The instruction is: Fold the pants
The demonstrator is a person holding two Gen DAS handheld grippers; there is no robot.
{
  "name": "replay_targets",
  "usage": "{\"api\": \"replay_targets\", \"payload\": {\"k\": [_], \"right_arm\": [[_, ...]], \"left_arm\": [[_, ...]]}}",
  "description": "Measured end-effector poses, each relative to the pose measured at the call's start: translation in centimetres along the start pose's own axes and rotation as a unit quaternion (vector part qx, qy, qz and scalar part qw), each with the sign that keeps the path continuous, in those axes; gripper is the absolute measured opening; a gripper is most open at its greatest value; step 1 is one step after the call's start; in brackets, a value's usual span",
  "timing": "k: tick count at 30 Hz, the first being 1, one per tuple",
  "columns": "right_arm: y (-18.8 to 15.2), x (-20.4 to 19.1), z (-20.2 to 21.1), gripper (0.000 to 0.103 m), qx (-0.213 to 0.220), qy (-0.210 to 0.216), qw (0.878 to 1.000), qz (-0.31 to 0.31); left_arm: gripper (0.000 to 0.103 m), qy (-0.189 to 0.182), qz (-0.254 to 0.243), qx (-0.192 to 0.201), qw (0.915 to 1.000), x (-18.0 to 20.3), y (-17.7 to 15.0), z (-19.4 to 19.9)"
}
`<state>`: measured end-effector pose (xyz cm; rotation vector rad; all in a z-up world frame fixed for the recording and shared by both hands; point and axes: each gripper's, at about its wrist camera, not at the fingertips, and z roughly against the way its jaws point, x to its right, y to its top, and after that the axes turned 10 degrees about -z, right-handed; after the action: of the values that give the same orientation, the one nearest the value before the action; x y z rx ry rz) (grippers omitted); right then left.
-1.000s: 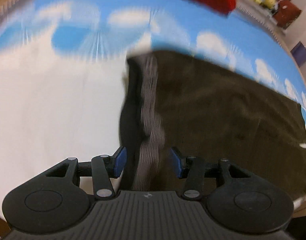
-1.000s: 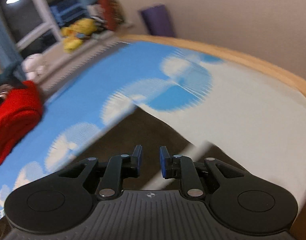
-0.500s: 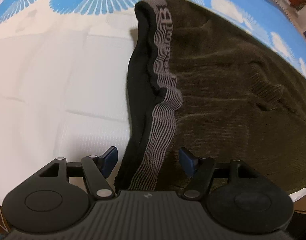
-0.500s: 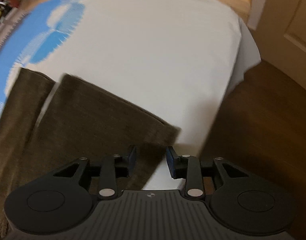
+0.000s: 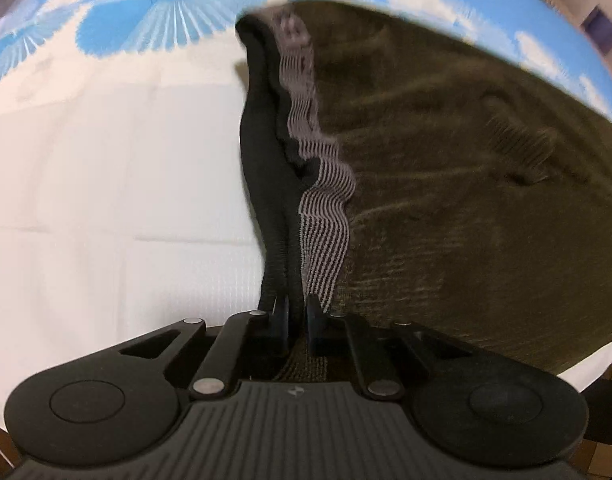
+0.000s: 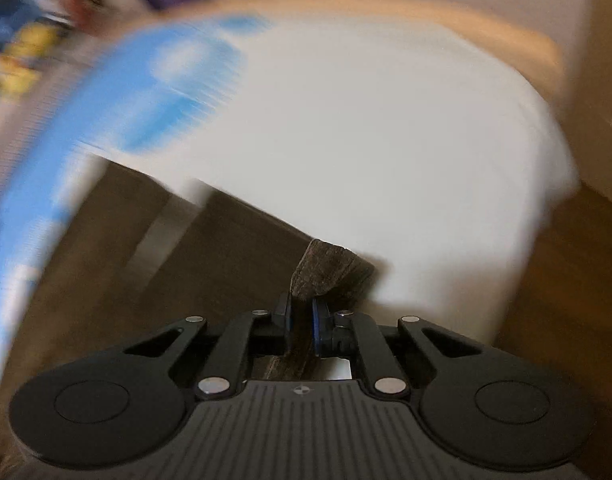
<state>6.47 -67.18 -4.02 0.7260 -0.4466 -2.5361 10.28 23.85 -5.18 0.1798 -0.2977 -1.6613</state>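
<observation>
Dark olive pants [image 5: 466, 200] with a black, grey-striped waistband [image 5: 306, 184] lie spread flat near the bed's [image 5: 105, 200] front edge.

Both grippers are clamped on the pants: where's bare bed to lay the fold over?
Left gripper pinches the waistband; right gripper pinches a leg hem. Bare white sheet lies left of the waistband, and past the hem toward the bed's wooden edge. The pants fill everything right of the waistband.

I am making out grey lettering on the pants' waistband [image 5: 295, 36] — too blurred to read — and no other text is showing.
</observation>
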Motion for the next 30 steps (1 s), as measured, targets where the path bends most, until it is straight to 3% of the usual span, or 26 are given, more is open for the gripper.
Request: {"api": "replay_targets", "payload": {"k": [2,7,9,12,14,17,18,20,22,30], "right_arm": [[-0.2,-0.9,0.7,0.01,0.015,0.02,0.999,0.027],[-0.7,1.7,-1.7,0.01,-0.055,-0.089,0.994,-0.008],[-1.1,1.6,-2.0,0.01,-0.063,-0.106,0.992,0.012],[-1.7,0.9,-2.2,0.012,-0.064,-0.135,0.988,0.045],[-1.7,0.5,-1.7,0.019,-0.053,-0.139,0.988,0.048],[-1.2,-0.2,-0.4,0.027,-0.011,-0.164,0.983,0.079],[-1.2,-0.5,0.0,0.028,0.009,-0.173,0.98,0.094],[-0.9,-0.4,0.1,0.029,0.035,-0.188,0.975,0.111],[-0.7,-0.3,0.5,0.029,0.044,-0.177,0.978,0.104],[-1.2,-3.4,1.0,0.029,0.053,-0.109,0.986,0.118]], "left_arm": [[0.007,0.011,-0.002,0.006,0.9999,-0.3,-0.6,0.8],[0.007,0.034,-0.023,-0.027,0.9988,0.5,-1.4,0.0],[0.016,0.053,-0.048,-0.036,0.9968,1.3,-1.1,-0.2],[0.021,0.067,-0.037,-0.006,0.9971,1.4,-0.4,1.1],[0.021,0.046,-0.029,0.03,0.9981,1.4,-0.2,2.4],[0.021,0.004,-0.053,0.048,0.9975,2.7,-0.1,2.7],[0.021,-0.006,-0.07,0.042,0.9966,3.3,-0.2,2.3],[0.022,-0.004,-0.1,-0.006,0.9949,3.9,-0.6,0.4],[0.02,0.035,-0.133,-0.069,0.9881,4.4,-1.6,-2.1],[0.022,0.049,-0.136,-0.021,0.9893,5.7,-0.1,0.2]]}}
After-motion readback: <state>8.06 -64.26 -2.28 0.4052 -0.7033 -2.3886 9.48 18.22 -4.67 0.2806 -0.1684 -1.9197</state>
